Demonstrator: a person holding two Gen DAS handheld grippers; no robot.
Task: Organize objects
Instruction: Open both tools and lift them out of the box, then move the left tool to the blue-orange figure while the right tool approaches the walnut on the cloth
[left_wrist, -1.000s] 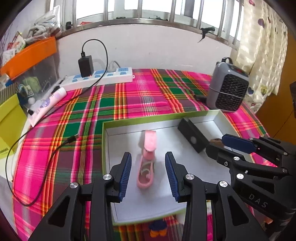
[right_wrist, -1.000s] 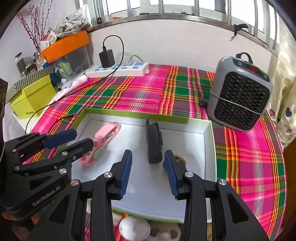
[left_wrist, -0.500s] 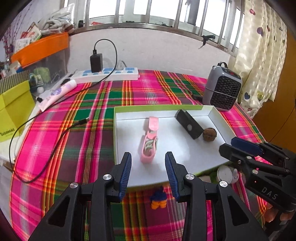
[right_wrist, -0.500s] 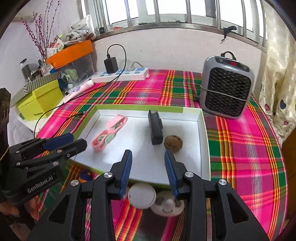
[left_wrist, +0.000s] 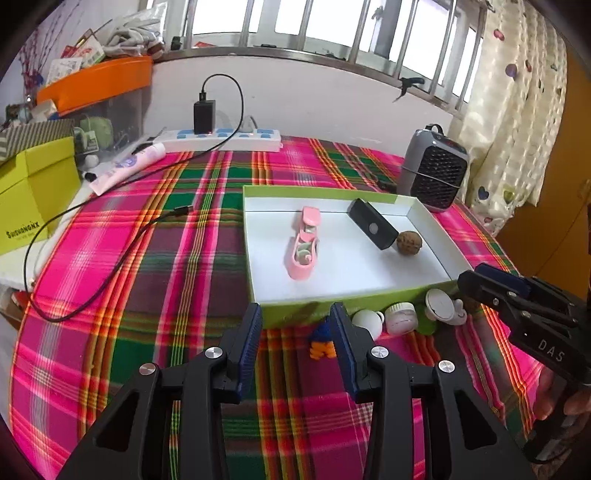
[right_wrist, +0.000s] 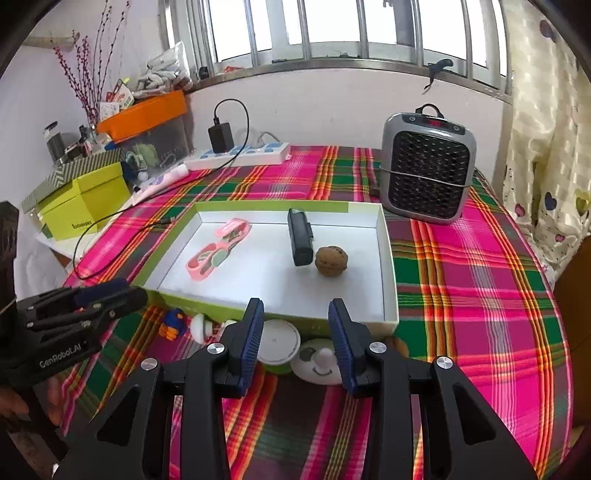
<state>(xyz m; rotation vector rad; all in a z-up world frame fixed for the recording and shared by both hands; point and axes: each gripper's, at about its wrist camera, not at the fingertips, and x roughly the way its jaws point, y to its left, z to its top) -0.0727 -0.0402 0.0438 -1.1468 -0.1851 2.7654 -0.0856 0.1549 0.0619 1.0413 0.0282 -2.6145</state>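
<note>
A green-rimmed white tray (left_wrist: 354, 300) (right_wrist: 389, 254) holds a pink clip-like tool (left_wrist: 303, 248) (right_wrist: 218, 252), a black rectangular device (left_wrist: 372, 228) (right_wrist: 300, 236) and a brown walnut (left_wrist: 409, 242) (right_wrist: 331, 260). In front of its near wall lie a blue-orange toy figure (left_wrist: 320, 341) (right_wrist: 173, 324), a small white ball-like item (left_wrist: 367, 321) (right_wrist: 201, 326), a white jar (left_wrist: 401, 318) (right_wrist: 277, 341) and a white round face-marked item (left_wrist: 441, 306) (right_wrist: 320, 363). My left gripper (left_wrist: 295, 341) is open and empty, just before the toy. My right gripper (right_wrist: 295, 338) is open and empty above the jar.
A grey heater (left_wrist: 434, 170) (right_wrist: 426, 168) stands behind the tray's right corner. A power strip (left_wrist: 221, 138) with charger and a black cable (left_wrist: 110, 254) lie at the back left. A yellow-green box (left_wrist: 33, 195) and orange bin (left_wrist: 96, 83) stand at the left.
Both grippers have pulled back from over the tray toward the near side of the table. The small items in front of the tray have come into view. Both stay open.
</note>
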